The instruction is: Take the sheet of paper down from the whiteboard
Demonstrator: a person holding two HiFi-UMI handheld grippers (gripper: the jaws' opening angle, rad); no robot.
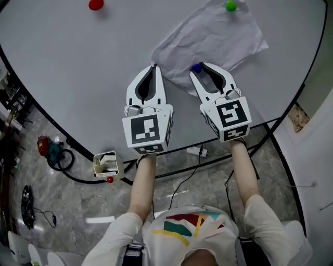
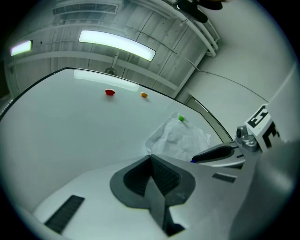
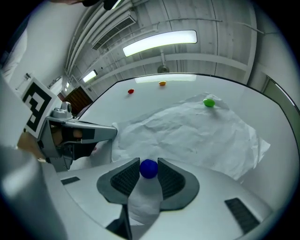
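My right fingers [image 3: 171, 180] clamp the blue magnet [image 3: 149, 168], left fingers [image 2: 165, 174] closed at the paper [image 3: 197, 136] corner (green magnet [image 3: 209, 102] afterwards): pull blue free next.

One whiteboard [image 1: 78, 62] is seen, and one sheet of paper [image 1: 208, 36] is counted on it. Four round magnets are counted: one red magnet [image 1: 95, 4], one orange magnet [image 2: 144, 94], one green magnet [image 1: 230, 5] and one blue magnet [image 3: 149, 168]. Two grippers are counted, the left gripper [image 1: 153, 66] and the right gripper [image 1: 200, 69]. On the floor, one small box [image 1: 106, 163] and one power strip [image 1: 196, 151] are counted.
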